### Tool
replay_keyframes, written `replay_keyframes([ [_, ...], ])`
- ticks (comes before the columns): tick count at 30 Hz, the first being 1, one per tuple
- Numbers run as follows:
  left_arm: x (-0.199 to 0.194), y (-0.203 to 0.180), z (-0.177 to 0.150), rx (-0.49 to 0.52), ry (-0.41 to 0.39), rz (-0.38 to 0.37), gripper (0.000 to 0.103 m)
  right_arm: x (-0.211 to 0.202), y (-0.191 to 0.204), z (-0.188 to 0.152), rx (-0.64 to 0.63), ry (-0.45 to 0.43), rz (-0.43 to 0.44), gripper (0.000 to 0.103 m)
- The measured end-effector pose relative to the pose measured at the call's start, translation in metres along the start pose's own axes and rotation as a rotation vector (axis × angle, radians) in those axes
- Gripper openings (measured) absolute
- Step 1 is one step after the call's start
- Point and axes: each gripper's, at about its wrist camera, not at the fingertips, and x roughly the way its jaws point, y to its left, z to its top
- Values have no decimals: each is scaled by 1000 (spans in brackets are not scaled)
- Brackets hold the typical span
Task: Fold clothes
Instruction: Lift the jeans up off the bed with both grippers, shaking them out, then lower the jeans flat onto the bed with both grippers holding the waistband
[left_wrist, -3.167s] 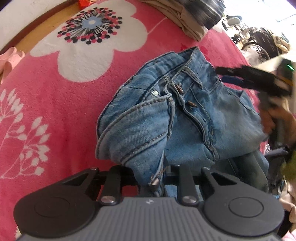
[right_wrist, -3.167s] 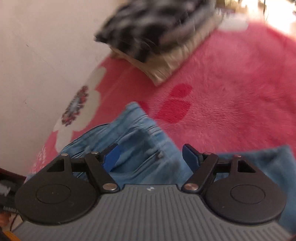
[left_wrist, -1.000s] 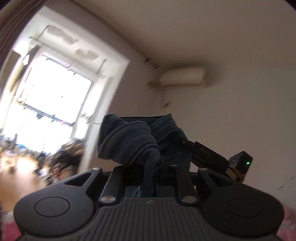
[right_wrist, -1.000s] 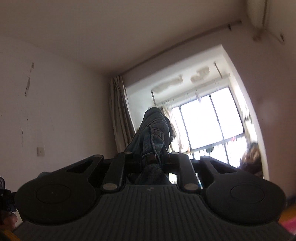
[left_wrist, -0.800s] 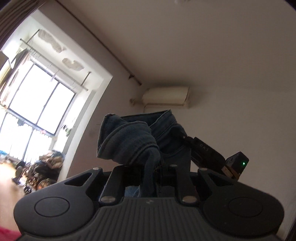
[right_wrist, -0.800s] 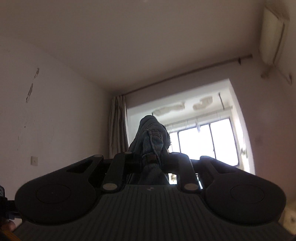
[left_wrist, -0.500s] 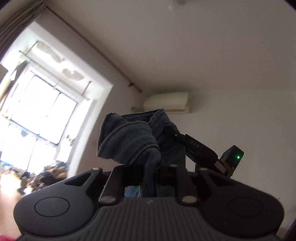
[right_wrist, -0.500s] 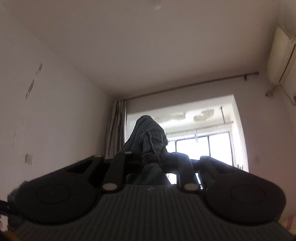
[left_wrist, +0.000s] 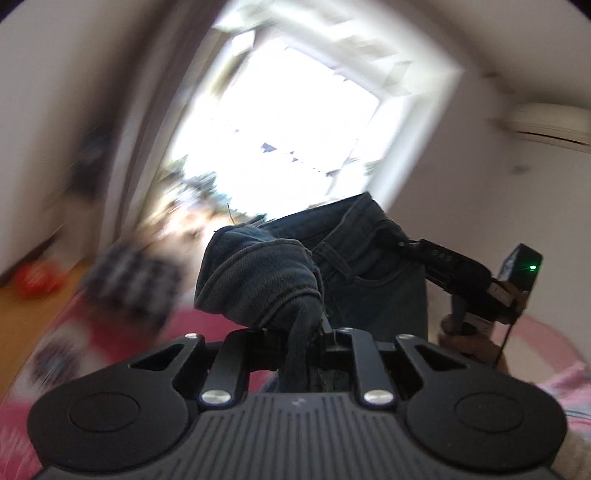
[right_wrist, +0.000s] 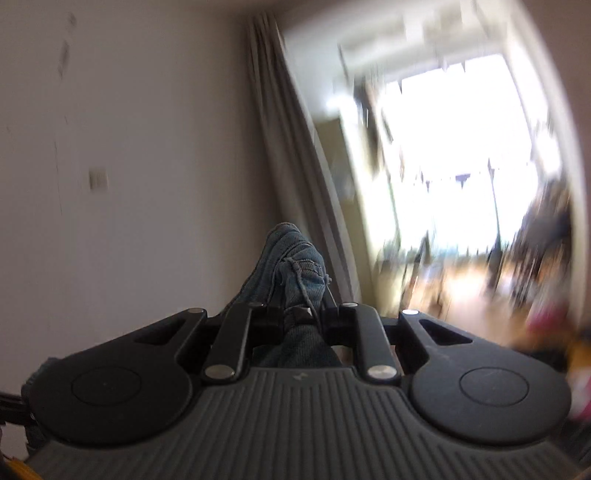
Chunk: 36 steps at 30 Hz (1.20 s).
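— What's around the work, and is anything in the way?

— Much of the room is smeared by blur. In the left wrist view a bright window (left_wrist: 295, 122) fills the top, an air conditioner (left_wrist: 550, 122) sits high on the wall at the right, and a pink bedspread (left_wrist: 122, 332) spreads below. A dark checked bundle (left_wrist: 129, 284) lies on it at the left, too blurred to name. In the right wrist view there is a plain wall with a switch plate (right_wrist: 98, 179), a pale curtain (right_wrist: 291, 140) running down the middle, and the same window at the right. Nothing stands between the grippers and the cloth; the denim itself hides most of what lies straight ahead.

— Where are the jeans?

— The jeans (left_wrist: 354, 273) hang in the air above the bedspread, stretched by the waistband between the two tools.

— And the grippers?

— The left gripper (left_wrist: 308, 339) has its jaws nearly together, pinching a bunched fold of denim that bulges over its front. The right gripper (right_wrist: 303, 314) is likewise clamped on a thick fold with a loose thread trailing. Seen from the left camera, the right tool reaches in from the right, gripped from beneath by a hand (left_wrist: 469, 343), its tip at the waistband.

— How do they point?

— Both point roughly level, tipped a little down towards the window side.
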Motion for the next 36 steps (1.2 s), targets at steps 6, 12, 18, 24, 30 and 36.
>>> replay_keyframes([
  [6, 39, 119, -54, -120, 135, 290, 17, 172, 31, -149, 81, 347, 58, 15],
  [12, 68, 223, -64, -232, 226, 463, 17, 309, 87, -213, -26, 621, 106, 15],
  [18, 47, 276, -92, -269, 330, 576, 34, 365, 129, -238, -151, 717, 175, 15],
  [24, 33, 349, -111, -519, 440, 579, 49, 407, 146, -307, -275, 927, 115, 27],
  [30, -6, 385, -128, -632, 409, 554, 56, 394, 120, -276, -62, 849, 63, 50],
  [36, 19, 397, -112, -451, 343, 567, 55, 363, 69, -254, 141, 780, 6, 53],
])
